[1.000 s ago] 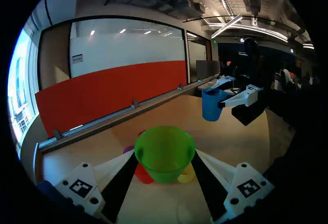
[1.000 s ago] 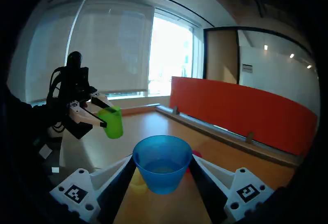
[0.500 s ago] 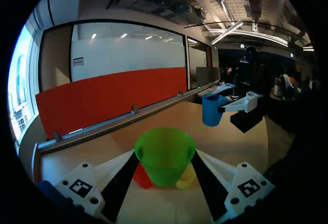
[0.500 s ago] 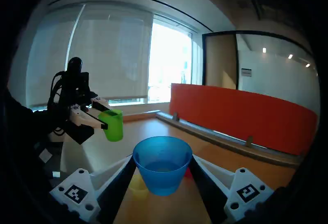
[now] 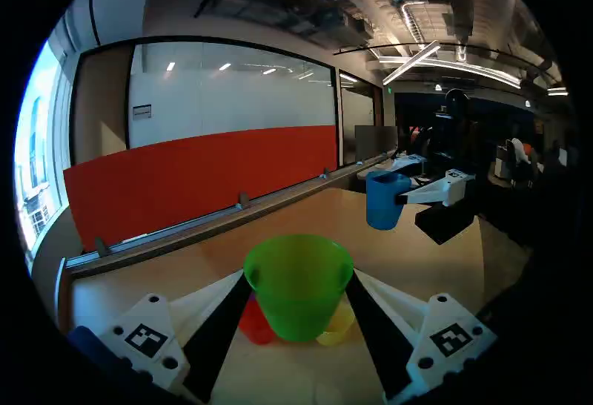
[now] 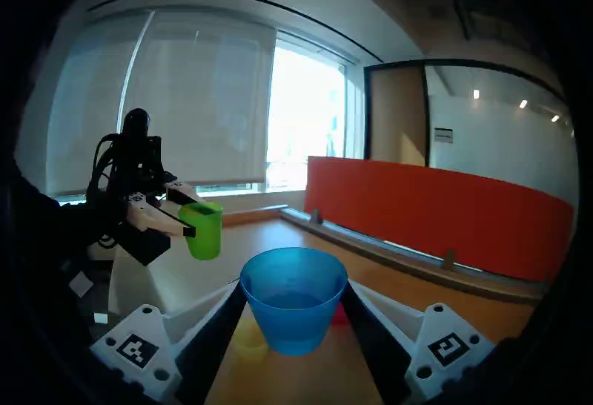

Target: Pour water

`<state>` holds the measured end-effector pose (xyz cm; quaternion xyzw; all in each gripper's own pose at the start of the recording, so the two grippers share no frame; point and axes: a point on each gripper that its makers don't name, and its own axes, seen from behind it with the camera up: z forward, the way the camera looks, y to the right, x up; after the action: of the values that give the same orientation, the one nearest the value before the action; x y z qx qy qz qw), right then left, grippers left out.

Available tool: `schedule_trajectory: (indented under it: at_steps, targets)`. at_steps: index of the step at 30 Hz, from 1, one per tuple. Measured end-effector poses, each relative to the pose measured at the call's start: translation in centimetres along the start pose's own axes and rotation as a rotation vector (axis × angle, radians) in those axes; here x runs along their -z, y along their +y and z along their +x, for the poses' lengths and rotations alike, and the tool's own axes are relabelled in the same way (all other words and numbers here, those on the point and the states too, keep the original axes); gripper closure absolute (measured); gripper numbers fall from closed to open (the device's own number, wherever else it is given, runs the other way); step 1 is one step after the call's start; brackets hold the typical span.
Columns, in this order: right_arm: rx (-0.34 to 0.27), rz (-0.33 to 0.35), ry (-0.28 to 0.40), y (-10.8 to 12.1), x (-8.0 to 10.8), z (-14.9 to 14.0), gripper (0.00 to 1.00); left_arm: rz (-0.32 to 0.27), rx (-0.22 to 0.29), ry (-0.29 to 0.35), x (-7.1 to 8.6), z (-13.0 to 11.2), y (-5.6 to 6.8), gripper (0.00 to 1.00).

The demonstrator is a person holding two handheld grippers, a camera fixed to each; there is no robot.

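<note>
The left gripper point(image 5: 298, 280) grasps a green cup point(image 5: 298, 301) upright between its two white fingers, held above a pale wooden table point(image 5: 437, 257). The right gripper point(image 6: 294, 292) is clamped the same way on a blue cup point(image 6: 294, 312), also upright and clear of the table. A darker level sits low inside the blue cup; whether it is water is hard to tell.

Each finger carries a square black-and-white coded marker point(image 5: 144, 339), a pattern with no words. A small white sign point(image 5: 141, 111) hangs on the pale wall above a long orange-red partition point(image 5: 200, 175); its writing is too small to read. No brand shows on either cup.

In the left gripper view the green cup hides most of a red cup point(image 5: 256, 323) and a yellow cup point(image 5: 337, 325) standing on the table beneath it. A sliver of purple beside the red cup is too small to identify. The blue cup hangs farther off to the right, well apart from the green one.

In the right gripper view the green cup hangs at the left, with black cabling above that gripper. The person holding it is lost in shadow. A bright window point(image 6: 307, 138) and drawn blinds point(image 6: 200, 101) stand behind. The far office is dim, with ceiling pipes and strip lights.
</note>
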<state>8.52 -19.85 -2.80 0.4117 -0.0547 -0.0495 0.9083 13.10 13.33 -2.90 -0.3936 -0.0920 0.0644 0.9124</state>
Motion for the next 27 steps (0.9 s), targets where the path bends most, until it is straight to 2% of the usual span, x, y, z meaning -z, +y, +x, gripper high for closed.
schedule_trajectory:
  at_steps: [20,27]
  targets:
    - [0.005,-0.003,0.050,0.12,-0.20,0.41,0.10,-0.001,-0.005,0.003,-0.37,0.02,0.04,0.13]
    - [0.048,-0.002,0.048,0.05,-0.54,0.85,0.10,-0.013,-0.008,-0.002,-0.76,-0.70,0.44,0.13]
